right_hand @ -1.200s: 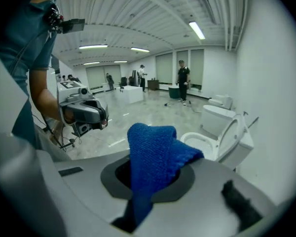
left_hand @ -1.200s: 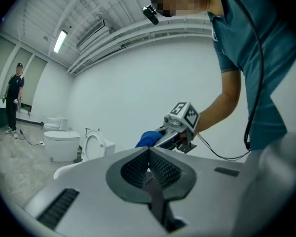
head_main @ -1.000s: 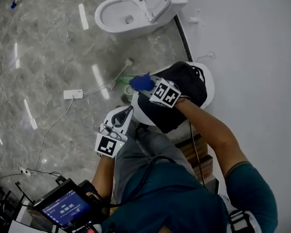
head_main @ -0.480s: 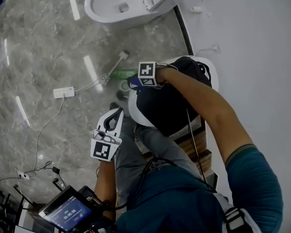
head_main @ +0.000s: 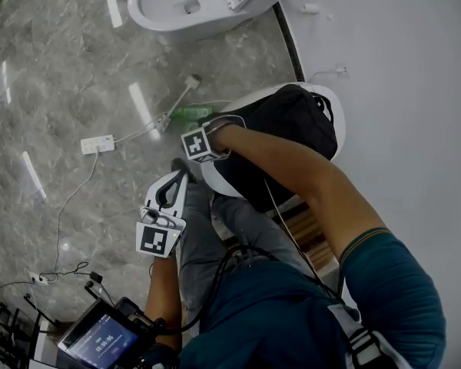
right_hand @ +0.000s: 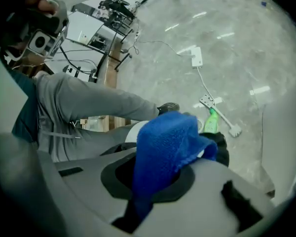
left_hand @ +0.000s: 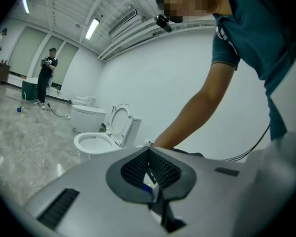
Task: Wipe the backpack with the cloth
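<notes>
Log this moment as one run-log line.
right tongs: shut on blue cloth | left tongs: shut, empty | backpack: cloth at its side, contact unclear

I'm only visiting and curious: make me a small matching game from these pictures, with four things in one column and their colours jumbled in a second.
Things:
1. cloth
2. backpack
3. toilet
4. bottle

Colours:
A. white
B. green
C. blue
D. black

Pairs: 1-C, 2-D, 3-A, 4-B
</notes>
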`<action>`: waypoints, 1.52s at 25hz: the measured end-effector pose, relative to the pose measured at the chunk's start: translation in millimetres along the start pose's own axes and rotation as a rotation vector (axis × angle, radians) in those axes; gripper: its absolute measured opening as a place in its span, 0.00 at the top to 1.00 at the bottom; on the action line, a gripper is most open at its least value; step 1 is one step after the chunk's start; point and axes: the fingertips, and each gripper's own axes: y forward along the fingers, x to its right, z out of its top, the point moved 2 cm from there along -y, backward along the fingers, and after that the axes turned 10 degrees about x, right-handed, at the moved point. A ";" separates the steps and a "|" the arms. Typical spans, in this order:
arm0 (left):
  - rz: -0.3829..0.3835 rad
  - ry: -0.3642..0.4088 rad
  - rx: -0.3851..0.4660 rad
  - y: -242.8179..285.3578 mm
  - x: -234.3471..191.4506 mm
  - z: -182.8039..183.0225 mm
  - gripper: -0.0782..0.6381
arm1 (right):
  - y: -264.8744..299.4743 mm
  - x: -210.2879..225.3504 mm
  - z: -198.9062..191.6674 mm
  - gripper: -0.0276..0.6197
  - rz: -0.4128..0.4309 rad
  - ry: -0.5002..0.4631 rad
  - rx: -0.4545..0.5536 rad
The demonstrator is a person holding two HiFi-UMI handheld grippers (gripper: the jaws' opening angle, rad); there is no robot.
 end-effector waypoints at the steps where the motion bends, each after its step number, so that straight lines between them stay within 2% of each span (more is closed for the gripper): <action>1: 0.005 0.003 -0.003 -1.3 -1.8 -0.2 0.88 | -7.9 6.5 -12.3 0.92 -0.008 0.014 -0.018; 5: 0.014 0.000 -0.016 -5.3 -4.8 -1.4 0.88 | -60.1 49.2 -112.2 0.92 -0.125 0.142 -0.129; 7: 0.007 -0.001 -0.020 -3.0 -3.3 -0.7 0.88 | -98.7 61.3 -158.1 0.92 -0.178 0.281 -0.071; 10: -0.010 -0.005 -0.023 2.1 2.4 0.5 0.88 | -133.5 77.0 -205.1 0.92 -0.223 0.516 0.158; 13: -0.032 -0.004 -0.033 5.7 8.1 -0.4 0.88 | -153.8 87.2 -241.2 0.92 -0.314 0.647 0.317; 15: -0.044 -0.004 -0.044 7.1 10.9 -0.5 0.88 | -164.0 90.6 -261.4 0.92 -0.390 0.738 0.440; 20: -0.083 0.007 -0.075 15.0 14.0 4.6 0.88 | -194.6 85.7 -305.0 0.92 -0.610 0.993 0.876; 22: -0.106 0.019 -0.087 21.7 18.3 3.5 0.88 | -202.0 76.2 -329.5 0.92 -0.712 1.072 1.002; 24: -0.125 0.033 -0.091 27.1 28.8 -4.5 0.88 | -194.4 60.3 -360.1 0.92 -0.818 1.116 1.030; 26: -0.146 0.047 -0.094 31.3 40.5 -16.0 0.88 | -170.7 41.1 -388.2 0.92 -0.886 1.145 1.006; 28: -0.173 0.053 -0.103 37.3 49.1 -21.1 0.88 | -146.2 19.6 -405.1 0.92 -0.898 1.178 0.977; 31: -0.217 0.055 -0.114 49.5 60.0 -17.3 0.88 | -106.3 -11.7 -418.7 0.92 -0.866 1.189 0.866; 32: -0.233 0.056 -0.119 53.8 63.8 -15.4 0.88 | -95.3 -19.9 -423.4 0.92 -0.866 1.203 0.864; 33: -0.250 0.058 -0.125 58.3 67.7 -13.2 0.88 | -91.9 -27.6 -427.2 0.92 -0.875 1.241 0.912; 35: -0.291 0.059 -0.129 68.9 76.4 -6.5 0.88 | -113.6 -45.9 -423.6 0.92 -0.898 1.335 1.104; 37: -0.352 0.052 -0.130 81.6 88.9 1.6 0.88 | -153.3 -70.5 -402.5 0.92 -0.874 1.371 1.357; 38: -0.395 0.047 -0.133 89.0 97.8 5.2 0.88 | -174.3 -85.4 -387.3 0.92 -0.827 1.375 1.507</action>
